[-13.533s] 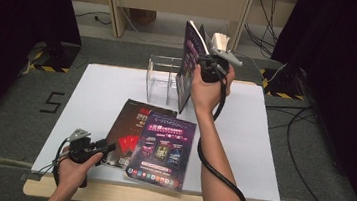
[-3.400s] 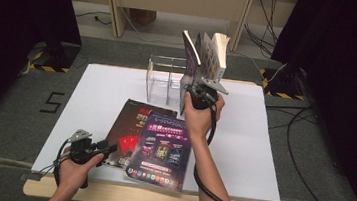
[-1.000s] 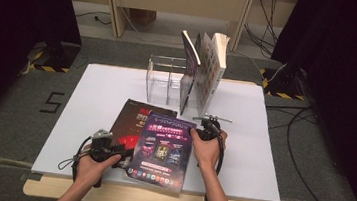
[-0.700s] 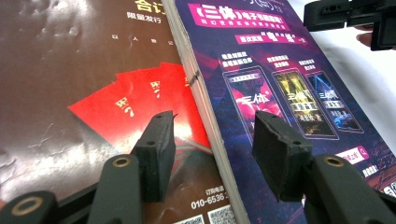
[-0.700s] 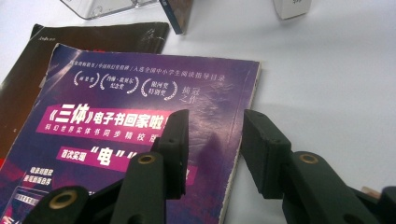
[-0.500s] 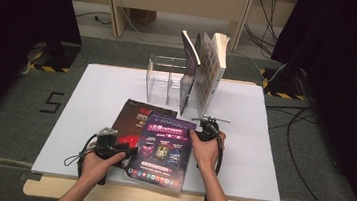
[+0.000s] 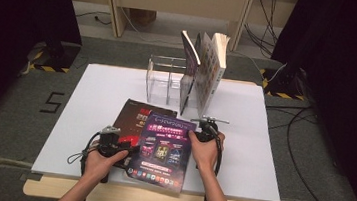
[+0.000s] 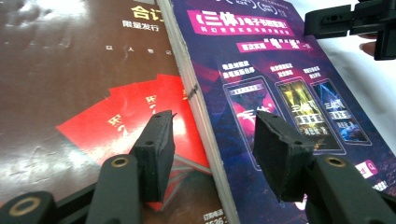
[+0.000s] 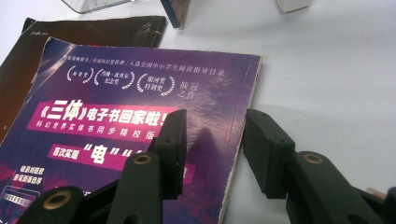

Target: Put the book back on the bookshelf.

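A purple paperback (image 7: 164, 149) lies flat near the table's front edge, partly on top of a dark brown book with red shapes (image 7: 134, 118). My left gripper (image 8: 212, 126) is open, its jaws straddling the purple book's spine edge (image 8: 201, 107) above the brown cover (image 8: 70, 70). My right gripper (image 9: 214, 122) stands at the purple book's far right corner (image 9: 140, 116). Its jaws have just been opening and straddle the book's right edge without pressing on it. In the high view the left gripper (image 7: 128, 150) and the right gripper (image 7: 198, 133) flank the book.
A clear acrylic stand (image 7: 161, 78) sits at the back of the white table (image 7: 91, 101), with a dark book (image 7: 189, 76) and a pale book (image 7: 212, 69) upright in its right end. Bare table lies to the left and right.
The right hand has left the upright books and come down to the purple book's right edge. Over the last second the left hand slid right to the book's left edge.
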`<action>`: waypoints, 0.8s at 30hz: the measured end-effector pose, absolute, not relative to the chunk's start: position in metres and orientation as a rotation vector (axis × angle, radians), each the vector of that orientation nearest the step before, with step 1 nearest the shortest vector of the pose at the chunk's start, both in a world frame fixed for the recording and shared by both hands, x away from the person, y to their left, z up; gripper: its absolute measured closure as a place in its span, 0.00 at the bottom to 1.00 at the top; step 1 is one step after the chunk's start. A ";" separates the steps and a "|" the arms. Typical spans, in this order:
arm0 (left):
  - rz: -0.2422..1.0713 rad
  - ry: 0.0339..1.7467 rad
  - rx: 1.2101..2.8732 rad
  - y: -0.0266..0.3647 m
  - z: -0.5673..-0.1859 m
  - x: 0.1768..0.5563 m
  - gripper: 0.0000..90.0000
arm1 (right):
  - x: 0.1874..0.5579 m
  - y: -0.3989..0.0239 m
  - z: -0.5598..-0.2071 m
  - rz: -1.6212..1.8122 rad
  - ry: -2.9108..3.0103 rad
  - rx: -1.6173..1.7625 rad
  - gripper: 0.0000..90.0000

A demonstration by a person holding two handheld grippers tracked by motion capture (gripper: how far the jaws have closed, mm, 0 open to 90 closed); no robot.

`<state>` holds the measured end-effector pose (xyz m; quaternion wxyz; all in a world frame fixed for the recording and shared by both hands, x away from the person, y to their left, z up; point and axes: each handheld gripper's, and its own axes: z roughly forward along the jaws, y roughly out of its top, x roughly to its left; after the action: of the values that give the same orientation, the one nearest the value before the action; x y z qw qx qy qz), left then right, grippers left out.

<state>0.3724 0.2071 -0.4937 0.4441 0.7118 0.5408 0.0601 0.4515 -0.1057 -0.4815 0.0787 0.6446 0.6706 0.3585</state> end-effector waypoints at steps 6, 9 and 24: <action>0.130 1.337 1.763 0.203 -0.494 0.375 0.52 | 0.451 -0.105 -0.482 1.070 2.006 1.923 0.66; 0.129 1.336 1.772 0.201 -0.493 0.375 0.52 | 0.451 -0.104 -0.482 1.065 2.006 1.914 0.66; 0.116 1.338 1.762 0.195 -0.494 0.376 0.54 | 0.450 -0.104 -0.482 1.064 2.000 1.908 0.66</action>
<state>0.3762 0.1948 -0.4940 0.4466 0.7116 0.5403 0.0469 0.4503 -0.1036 -0.4822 0.0895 0.6415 0.6726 0.3579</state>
